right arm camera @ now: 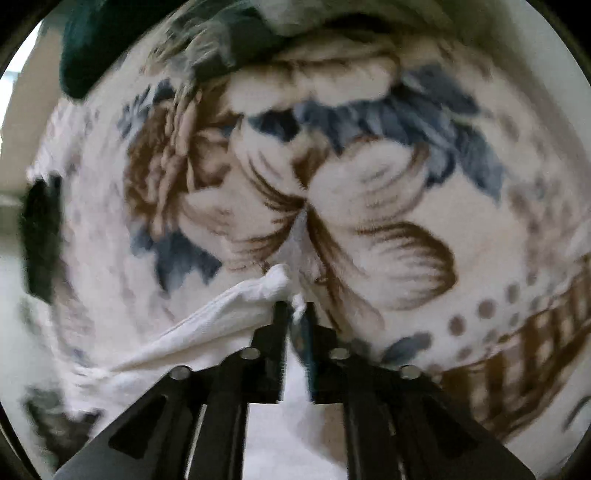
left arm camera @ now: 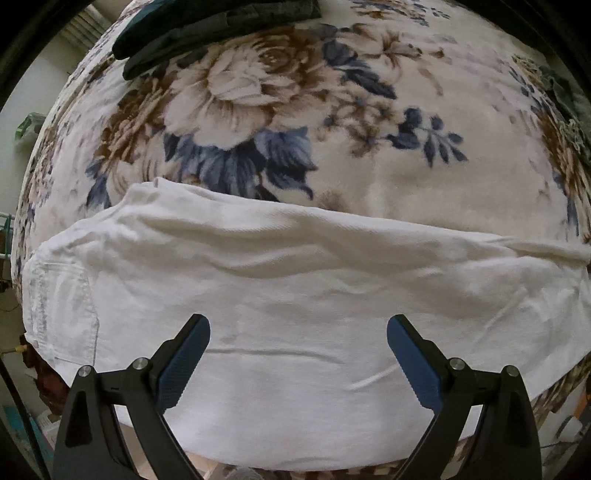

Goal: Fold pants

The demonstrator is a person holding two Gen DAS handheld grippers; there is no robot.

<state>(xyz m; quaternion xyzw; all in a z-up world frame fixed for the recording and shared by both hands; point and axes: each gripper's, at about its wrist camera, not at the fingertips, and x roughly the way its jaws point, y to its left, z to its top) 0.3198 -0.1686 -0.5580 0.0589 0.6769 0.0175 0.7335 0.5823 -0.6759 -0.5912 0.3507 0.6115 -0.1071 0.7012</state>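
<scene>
White pants (left arm camera: 295, 280) lie stretched sideways across a floral blanket (left arm camera: 424, 177), a back pocket showing at the left end. My left gripper (left arm camera: 298, 321) hovers straight above them, its blue-padded fingers (left arm camera: 184, 362) spread wide with nothing between them. In the right wrist view, my right gripper (right arm camera: 295, 306) has its fingers nearly together, pinching a bunched corner of the white pants (right arm camera: 207, 325). That fabric trails down and left from the tips over the blanket (right arm camera: 369, 184). This view is motion-blurred.
Folded dark garments (left arm camera: 207, 26) sit at the far edge of the blanket, and the right wrist view shows a dark garment (right arm camera: 85, 55) at top left. A grey-green piece of clothing (left arm camera: 569, 96) lies at the right edge. The bed's near edge runs just under the pants.
</scene>
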